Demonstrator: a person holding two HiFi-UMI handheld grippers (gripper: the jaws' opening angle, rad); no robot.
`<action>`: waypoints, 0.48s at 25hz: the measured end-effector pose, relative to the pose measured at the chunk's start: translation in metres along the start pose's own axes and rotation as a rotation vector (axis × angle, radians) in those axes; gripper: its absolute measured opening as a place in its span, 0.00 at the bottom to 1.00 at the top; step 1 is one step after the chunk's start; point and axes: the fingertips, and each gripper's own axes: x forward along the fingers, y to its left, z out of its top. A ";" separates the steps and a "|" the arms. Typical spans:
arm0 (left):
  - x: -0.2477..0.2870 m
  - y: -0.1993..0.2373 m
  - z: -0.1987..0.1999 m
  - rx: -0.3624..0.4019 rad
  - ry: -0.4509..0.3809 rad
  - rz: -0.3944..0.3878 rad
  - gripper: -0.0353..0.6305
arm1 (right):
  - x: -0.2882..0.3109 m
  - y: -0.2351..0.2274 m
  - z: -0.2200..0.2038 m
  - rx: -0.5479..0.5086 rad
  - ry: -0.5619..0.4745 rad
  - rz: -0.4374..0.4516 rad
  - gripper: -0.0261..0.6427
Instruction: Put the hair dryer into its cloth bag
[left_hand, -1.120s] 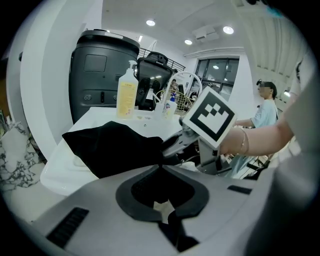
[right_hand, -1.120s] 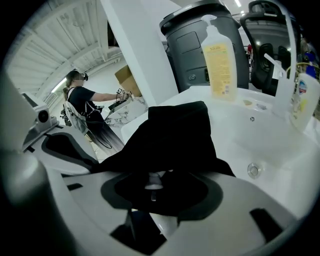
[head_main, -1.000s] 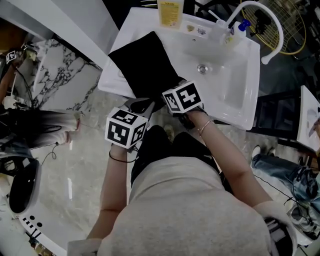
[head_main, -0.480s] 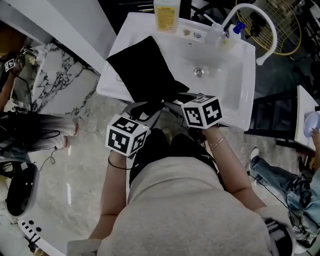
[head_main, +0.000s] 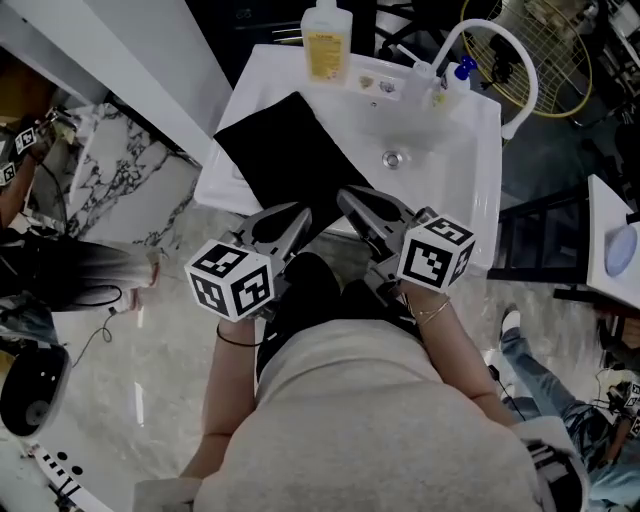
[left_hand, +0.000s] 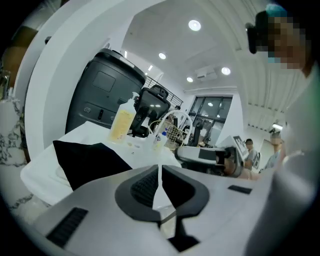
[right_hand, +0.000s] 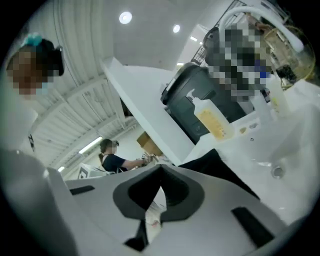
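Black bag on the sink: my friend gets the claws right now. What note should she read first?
Left claw: just closed, shut, empty.
Right claw: just closed, shut, empty.
Both are held up and touch nothing.
Cloth bag: lies across the left side of the white sink.
Hair dryer: none in sight; whether it is inside the bag cannot be told.
Left to do: probably check the bag; if it is empty, find the dryer and bag it.

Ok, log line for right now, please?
left gripper: just closed, shut, empty | right gripper: just closed, shut, empty | cloth bag: lying over sink left side, ungripped | hair dryer: not visible
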 end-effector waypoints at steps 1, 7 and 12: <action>0.000 -0.003 0.004 -0.016 -0.018 -0.015 0.09 | 0.000 0.007 0.003 0.021 -0.029 0.033 0.04; 0.002 -0.015 0.010 -0.004 -0.049 -0.021 0.07 | 0.005 0.022 0.005 -0.027 -0.053 0.028 0.04; 0.006 0.000 0.002 -0.036 -0.023 0.083 0.07 | 0.006 0.021 0.003 -0.103 -0.042 -0.016 0.04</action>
